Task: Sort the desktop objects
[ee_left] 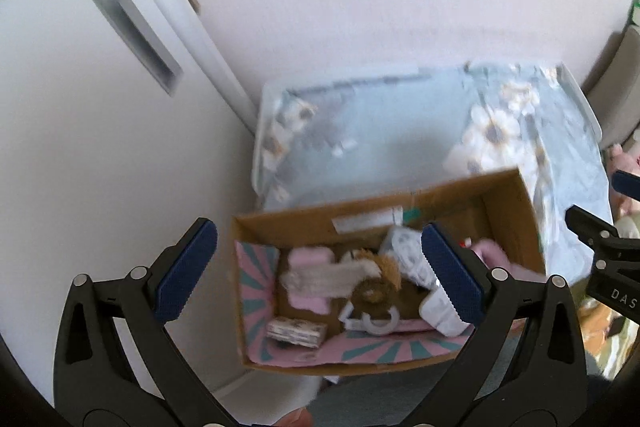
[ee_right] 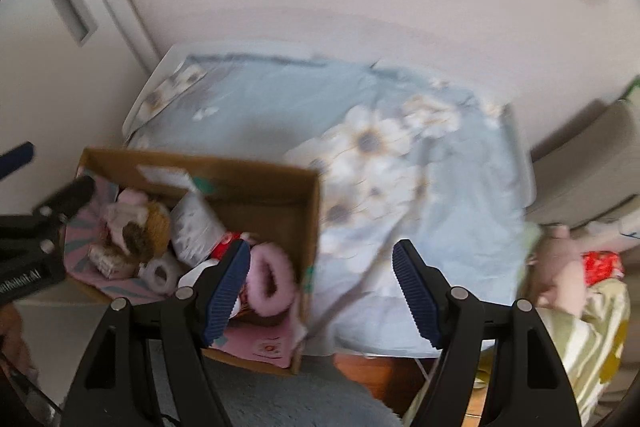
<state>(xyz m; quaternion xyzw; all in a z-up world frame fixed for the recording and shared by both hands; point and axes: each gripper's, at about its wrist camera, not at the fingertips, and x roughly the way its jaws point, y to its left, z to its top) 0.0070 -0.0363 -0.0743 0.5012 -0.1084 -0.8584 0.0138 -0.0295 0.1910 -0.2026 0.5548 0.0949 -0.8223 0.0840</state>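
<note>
1. The cardboard box (ee_left: 508, 203) is seen below both grippers, on the flowered cloth (ee_right: 400, 163), filled with small things.
2. The left gripper (ee_left: 316, 271) is held wide apart, empty, directly above it.
3. The right gripper (ee_right: 320, 291) is likewise spread and empty, over the box's right edge.

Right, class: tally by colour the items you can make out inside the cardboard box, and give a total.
Pink: 2, a pad and a fluffy ring
Brown: 1, a furry toy
White or grey: 2, a pouch and a ring
Total: 5; the rest is too blurred.
</note>
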